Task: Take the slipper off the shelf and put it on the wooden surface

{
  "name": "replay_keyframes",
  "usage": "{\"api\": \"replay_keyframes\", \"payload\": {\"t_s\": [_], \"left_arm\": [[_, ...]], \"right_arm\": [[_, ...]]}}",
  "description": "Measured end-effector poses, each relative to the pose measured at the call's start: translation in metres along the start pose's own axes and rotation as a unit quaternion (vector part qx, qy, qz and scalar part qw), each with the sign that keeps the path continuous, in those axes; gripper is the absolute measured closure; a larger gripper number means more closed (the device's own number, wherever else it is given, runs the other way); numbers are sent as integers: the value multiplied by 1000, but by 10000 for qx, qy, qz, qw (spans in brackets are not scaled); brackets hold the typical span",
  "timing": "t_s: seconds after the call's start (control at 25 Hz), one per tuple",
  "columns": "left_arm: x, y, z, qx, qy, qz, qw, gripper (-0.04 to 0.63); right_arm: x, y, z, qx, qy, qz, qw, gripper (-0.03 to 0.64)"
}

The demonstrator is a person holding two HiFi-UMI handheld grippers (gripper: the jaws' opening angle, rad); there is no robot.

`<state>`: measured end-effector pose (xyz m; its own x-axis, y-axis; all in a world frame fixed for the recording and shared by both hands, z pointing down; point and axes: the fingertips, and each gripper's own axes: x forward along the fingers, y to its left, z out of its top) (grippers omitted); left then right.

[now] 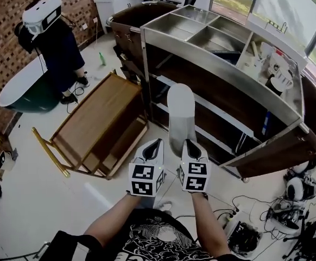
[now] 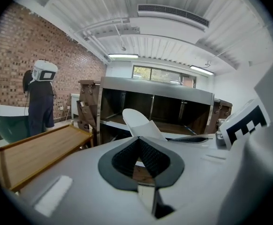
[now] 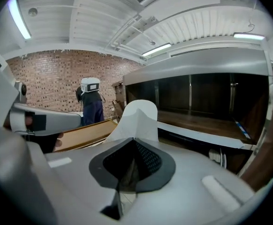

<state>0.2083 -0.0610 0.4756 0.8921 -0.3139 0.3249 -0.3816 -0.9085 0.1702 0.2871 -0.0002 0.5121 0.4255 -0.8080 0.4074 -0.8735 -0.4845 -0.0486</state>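
A white slipper sticks out in the air from my right gripper, which is shut on its near end; its toe points toward the shelf unit's lower shelves. In the right gripper view the slipper rises just beyond the closed jaws. My left gripper hangs close beside it on the left, shut with nothing held. From the left gripper view the slipper shows just ahead to the right. The wooden surface lies on the floor to the left.
A person in dark clothes with a white headset stands beyond the wooden surface, next to a green bathtub. Cups and small items sit on the shelf unit's top. Cables and gear lie on the floor at right.
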Motion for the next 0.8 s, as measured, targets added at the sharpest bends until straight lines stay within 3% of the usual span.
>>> {"api": "replay_keyframes", "payload": {"t_s": [0.4, 0.8], "left_arm": [[-51, 89, -4, -348, -161, 1099, 9932, 589], [-102, 195, -9, -862, -410, 2026, 9746, 589]], "right_arm": [[29, 104, 11, -588, 11, 1076, 9925, 611], [69, 226, 22, -1217, -19, 2072, 9707, 609]]}}
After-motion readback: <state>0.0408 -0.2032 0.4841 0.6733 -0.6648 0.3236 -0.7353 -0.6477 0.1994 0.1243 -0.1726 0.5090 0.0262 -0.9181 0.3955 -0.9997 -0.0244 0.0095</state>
